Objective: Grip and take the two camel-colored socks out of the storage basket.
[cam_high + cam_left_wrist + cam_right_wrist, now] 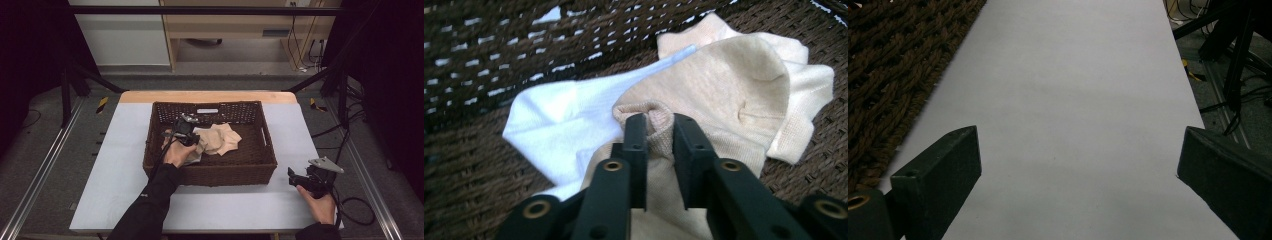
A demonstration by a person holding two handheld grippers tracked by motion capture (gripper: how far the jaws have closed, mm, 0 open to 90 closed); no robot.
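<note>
A dark brown wicker basket (pixel 210 172) stands in the middle of the table. Inside it lie a beige sock (pixel 220 139) and a white sock (pixel 556 125), the beige one partly on top. My left gripper (pixel 186 131) is down in the basket, shut on a pinched fold of the beige sock (pixel 659 122); in the left gripper view the fabric bunches up between the two jaws. My right gripper (pixel 305 179) rests low over the white tabletop to the right of the basket. Its jaws stand wide apart with nothing between them (pixel 1075 165).
The white table surface (pixel 1073 90) runs ahead of the right gripper, with the basket's woven wall (pixel 888 75) at its left. The table's right edge drops to floor with cables and a black frame (pixel 345 90). A wooden strip (pixel 207 96) borders the far side.
</note>
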